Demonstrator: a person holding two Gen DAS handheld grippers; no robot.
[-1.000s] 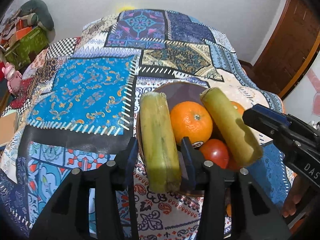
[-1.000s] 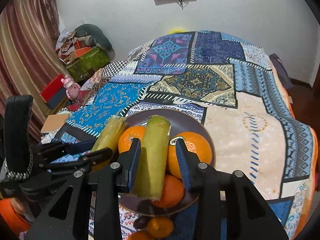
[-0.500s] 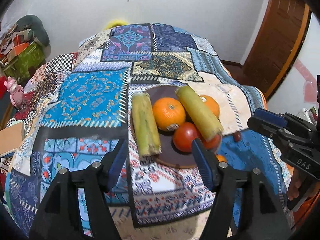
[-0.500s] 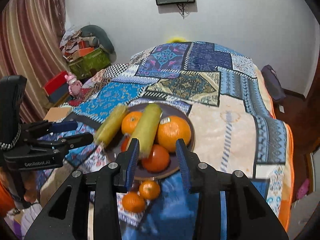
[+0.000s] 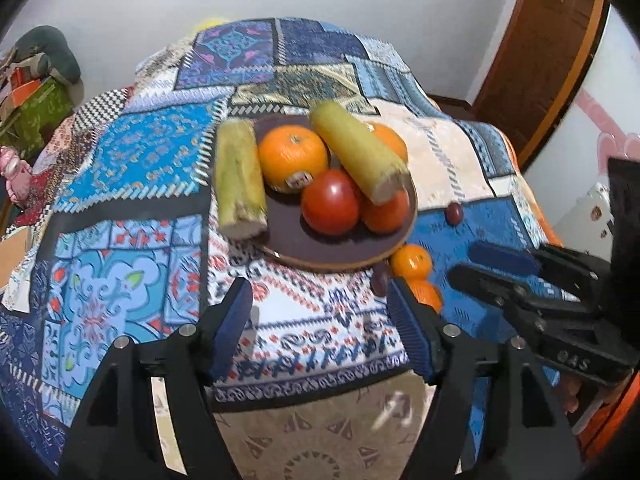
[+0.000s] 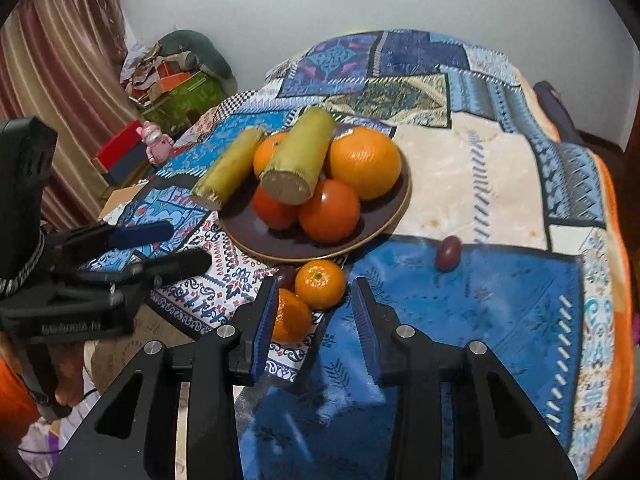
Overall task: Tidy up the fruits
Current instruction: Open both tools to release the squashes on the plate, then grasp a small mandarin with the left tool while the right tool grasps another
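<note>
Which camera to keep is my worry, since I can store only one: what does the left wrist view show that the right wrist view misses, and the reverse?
Only the left wrist view shows the brown wooden door. Only the right wrist view shows the striped curtain and the red box. Both show the dark plate with two green stalks, oranges and a tomato, two small mandarins beside it, and the patchwork blanket.
</note>
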